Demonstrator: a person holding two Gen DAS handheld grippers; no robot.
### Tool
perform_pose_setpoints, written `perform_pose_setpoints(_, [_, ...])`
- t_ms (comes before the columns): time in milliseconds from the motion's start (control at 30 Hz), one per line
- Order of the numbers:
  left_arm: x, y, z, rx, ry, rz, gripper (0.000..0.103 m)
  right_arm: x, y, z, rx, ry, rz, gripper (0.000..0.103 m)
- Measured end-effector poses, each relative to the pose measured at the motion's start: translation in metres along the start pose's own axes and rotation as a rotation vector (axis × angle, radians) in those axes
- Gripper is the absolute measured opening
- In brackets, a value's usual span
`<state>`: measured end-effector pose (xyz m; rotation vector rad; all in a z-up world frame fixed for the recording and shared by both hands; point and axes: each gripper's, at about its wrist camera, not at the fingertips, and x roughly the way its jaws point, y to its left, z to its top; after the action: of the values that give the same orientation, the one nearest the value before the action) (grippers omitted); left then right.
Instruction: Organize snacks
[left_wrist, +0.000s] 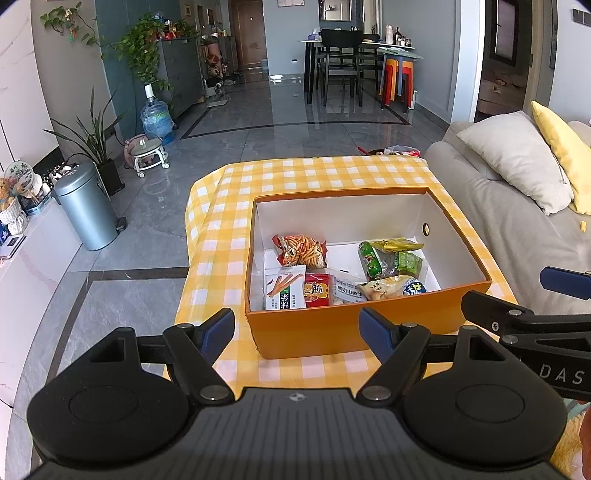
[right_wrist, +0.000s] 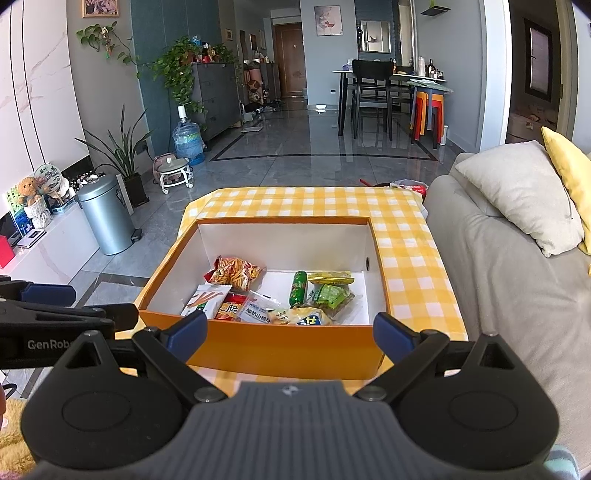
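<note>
box (left_wrist: 314, 328) near wall hides lower snack packets (left_wrist: 314, 291) | red item (right_wrist: 410, 186) behind table: unidentifiable

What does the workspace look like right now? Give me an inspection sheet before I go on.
Surface: table under a yellow checked cloth, bare around the box.
Job's things: orange box, open; inside lie a bag of orange sticks, a white stick packet, a red packet, a green sausage, a green pea bag and a pale bag.
Clutter: wrappers at the table's far edge.
Grippers: left hand-held gripper open, empty; right hand-held gripper open, empty; both in front of the box.
Cables: nothing seen.
Surroundings: grey sofa on the right, metal bin on the left.
</note>
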<state>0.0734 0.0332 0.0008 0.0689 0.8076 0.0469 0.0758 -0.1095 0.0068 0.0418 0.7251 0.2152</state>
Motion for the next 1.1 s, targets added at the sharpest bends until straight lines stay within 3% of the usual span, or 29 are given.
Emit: perform_pose_setpoints(1100, [-0.0067, -0.0047, 0.0025, -0.007, -0.002, -0.007, 0.09, -0.0058, 0.0006, -0.0027, 0.012, 0.004, 0.01, 0.094])
